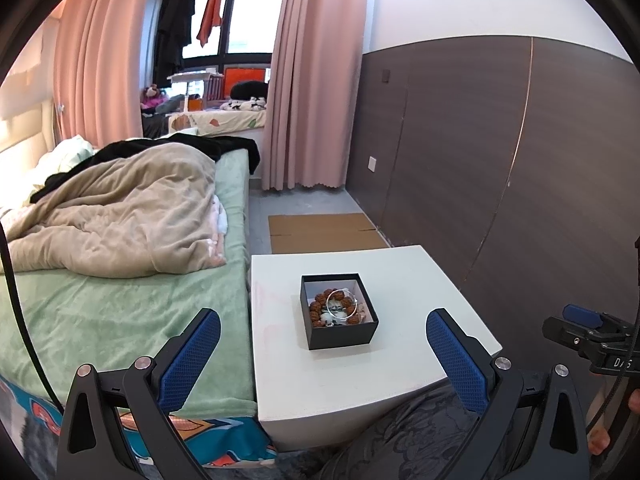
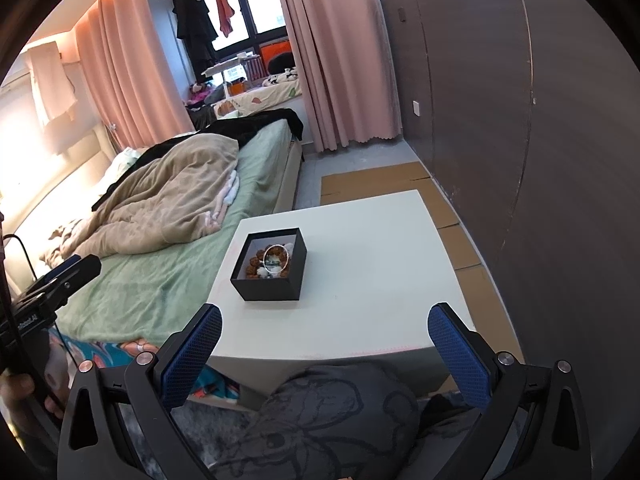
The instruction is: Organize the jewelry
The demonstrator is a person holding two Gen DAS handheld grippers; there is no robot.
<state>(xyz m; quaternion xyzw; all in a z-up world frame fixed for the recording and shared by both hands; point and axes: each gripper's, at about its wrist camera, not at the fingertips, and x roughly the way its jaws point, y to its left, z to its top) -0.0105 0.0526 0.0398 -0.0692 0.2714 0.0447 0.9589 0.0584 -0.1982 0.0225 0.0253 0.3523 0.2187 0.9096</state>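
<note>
A small black box (image 1: 343,334) (image 2: 272,290) stands open on the white table (image 1: 400,360) (image 2: 380,264). Inside it lie a brown bead bracelet (image 1: 316,308) (image 2: 254,260), a silver bangle (image 1: 341,303) (image 2: 277,258) and other small pieces. My left gripper (image 1: 323,354) is open and empty, held back from the box near the table's front edge. My right gripper (image 2: 325,350) is open and empty, also at the front edge, to the right of the box. Each gripper shows at the edge of the other's view.
A bed (image 1: 120,304) with a green sheet and a beige duvet (image 1: 120,216) runs along the table's left side. A dark wood-panel wall (image 1: 500,152) is on the right. Flat cardboard (image 1: 324,232) lies on the floor beyond the table. My patterned lap (image 2: 320,420) is below.
</note>
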